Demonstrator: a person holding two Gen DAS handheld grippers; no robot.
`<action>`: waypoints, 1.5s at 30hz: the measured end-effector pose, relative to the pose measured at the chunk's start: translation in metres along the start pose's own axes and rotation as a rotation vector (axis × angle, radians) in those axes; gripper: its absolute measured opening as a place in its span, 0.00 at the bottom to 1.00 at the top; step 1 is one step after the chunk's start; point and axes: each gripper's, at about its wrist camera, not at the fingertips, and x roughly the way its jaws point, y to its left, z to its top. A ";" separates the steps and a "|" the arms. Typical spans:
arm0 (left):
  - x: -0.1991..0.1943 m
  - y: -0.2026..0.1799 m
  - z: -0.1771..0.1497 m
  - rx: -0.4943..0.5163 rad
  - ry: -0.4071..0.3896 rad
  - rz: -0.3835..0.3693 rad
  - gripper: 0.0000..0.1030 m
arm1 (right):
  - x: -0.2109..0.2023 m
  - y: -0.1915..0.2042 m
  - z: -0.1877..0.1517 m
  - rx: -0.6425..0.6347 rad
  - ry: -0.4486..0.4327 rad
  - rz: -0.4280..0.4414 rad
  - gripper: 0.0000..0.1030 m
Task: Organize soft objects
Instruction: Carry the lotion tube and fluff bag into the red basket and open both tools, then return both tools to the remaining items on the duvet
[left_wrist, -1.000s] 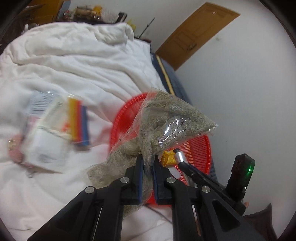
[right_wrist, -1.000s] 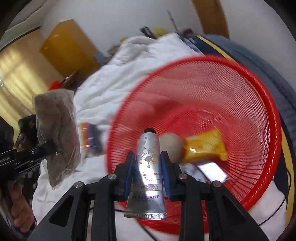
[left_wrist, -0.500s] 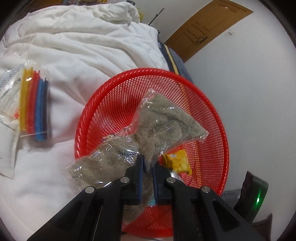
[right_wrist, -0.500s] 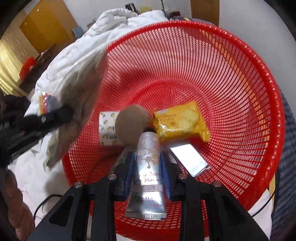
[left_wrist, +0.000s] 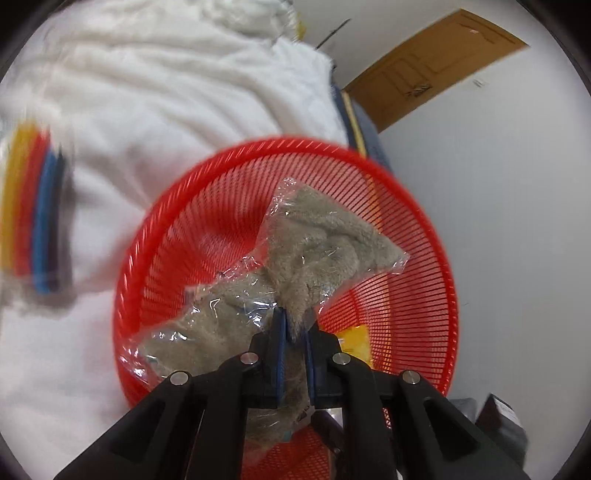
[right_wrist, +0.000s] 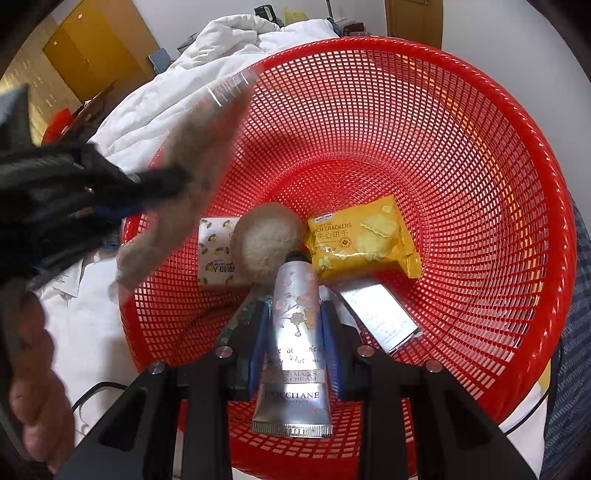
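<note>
Holding bagged plush (left_wrist: 325, 243) over red basket (left_wrist: 436, 258) (L claw (left_wrist: 294, 328) clamped).

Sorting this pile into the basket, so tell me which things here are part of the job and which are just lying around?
Part of the job:
red basket
bagged plush fabric
hand cream tube
cracker pack
round puff

Lying about:
white duvet
coloured tubing pack
door

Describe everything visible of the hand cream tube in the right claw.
The hand cream tube is a silvery soft tube printed with pink blossoms and L'Occitane lettering, with a dark cap and a crimped flat tail. The right claw clamps its middle, cap pointing forward and down into the red basket, just above a round beige puff.
</note>
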 end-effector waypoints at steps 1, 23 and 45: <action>0.004 0.001 -0.002 0.004 0.015 0.006 0.07 | 0.000 -0.001 0.000 0.000 0.000 0.001 0.27; -0.047 0.008 -0.007 0.027 0.186 -0.120 0.65 | -0.005 0.015 -0.001 -0.034 -0.012 0.050 0.37; -0.227 0.259 -0.021 -0.101 -0.433 0.193 0.88 | -0.034 0.209 -0.066 -0.359 -0.208 0.288 0.64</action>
